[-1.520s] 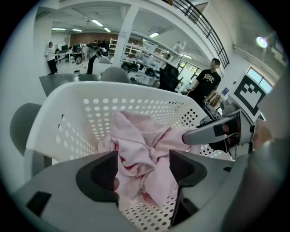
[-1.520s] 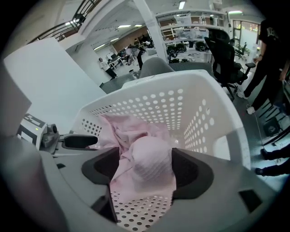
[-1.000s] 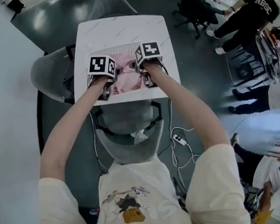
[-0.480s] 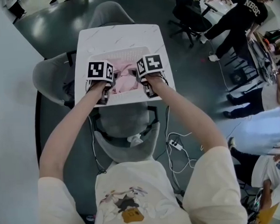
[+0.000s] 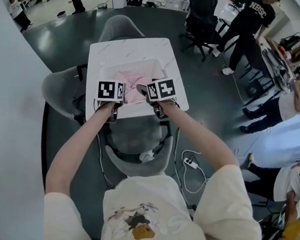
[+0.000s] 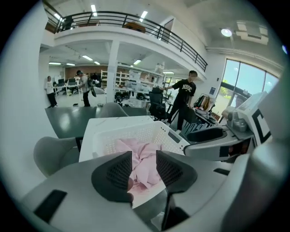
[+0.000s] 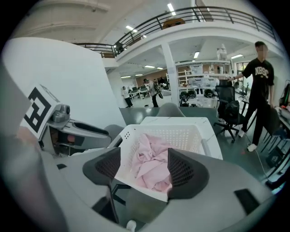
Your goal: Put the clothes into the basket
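While both grippers hang over the near rim of the basket, the pink clothes lie heaped inside it, on the white table.

Left gripper: jaws half apart and just been closing, with nothing between the pads. The cloth shows only beyond the gap.

Right gripper: jaws apart, empty.

Step in hand: drop-off looks done, with both grippers clear of the load.

Next move: no other garment is visible on the table, so likely only drawing both grippers back without snagging the rim.
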Available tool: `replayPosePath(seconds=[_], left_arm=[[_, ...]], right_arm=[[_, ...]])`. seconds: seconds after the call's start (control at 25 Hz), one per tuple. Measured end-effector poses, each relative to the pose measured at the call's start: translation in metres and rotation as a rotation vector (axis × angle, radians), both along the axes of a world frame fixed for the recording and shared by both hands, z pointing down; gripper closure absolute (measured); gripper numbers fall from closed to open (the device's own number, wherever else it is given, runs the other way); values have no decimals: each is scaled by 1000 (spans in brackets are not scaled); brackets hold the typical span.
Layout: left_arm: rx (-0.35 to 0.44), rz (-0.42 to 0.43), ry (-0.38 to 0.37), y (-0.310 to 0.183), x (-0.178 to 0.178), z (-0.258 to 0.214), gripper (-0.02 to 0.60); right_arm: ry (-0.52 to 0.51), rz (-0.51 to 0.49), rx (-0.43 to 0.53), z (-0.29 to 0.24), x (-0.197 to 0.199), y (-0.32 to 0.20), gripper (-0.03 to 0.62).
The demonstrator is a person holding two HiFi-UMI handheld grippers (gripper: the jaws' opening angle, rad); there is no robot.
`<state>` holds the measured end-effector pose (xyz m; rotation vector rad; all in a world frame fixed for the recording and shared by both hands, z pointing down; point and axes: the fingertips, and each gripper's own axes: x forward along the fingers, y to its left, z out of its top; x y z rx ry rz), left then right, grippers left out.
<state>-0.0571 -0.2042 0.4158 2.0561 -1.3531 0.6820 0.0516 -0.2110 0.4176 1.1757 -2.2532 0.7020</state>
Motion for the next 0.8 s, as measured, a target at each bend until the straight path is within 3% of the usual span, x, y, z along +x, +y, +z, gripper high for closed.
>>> replayPosePath(seconds=[0.12, 0.2, 0.28, 0.56, 0.8], left_arm=[[30, -10, -11, 22, 0, -6, 456], [46, 1, 19, 34, 5, -14, 491], [64, 16, 53, 45, 10, -23, 495], [168, -2, 88, 94, 10, -44, 528], [225, -17, 141, 132, 6, -59, 557]], right_arm=[[22, -39, 70, -9, -4, 29, 278], [31, -36, 119, -18, -4, 42, 335], [28, -20, 162, -28, -4, 51, 387], [-13, 32, 244, -37, -9, 93, 476], [-58, 56, 325, -59, -16, 129, 516]])
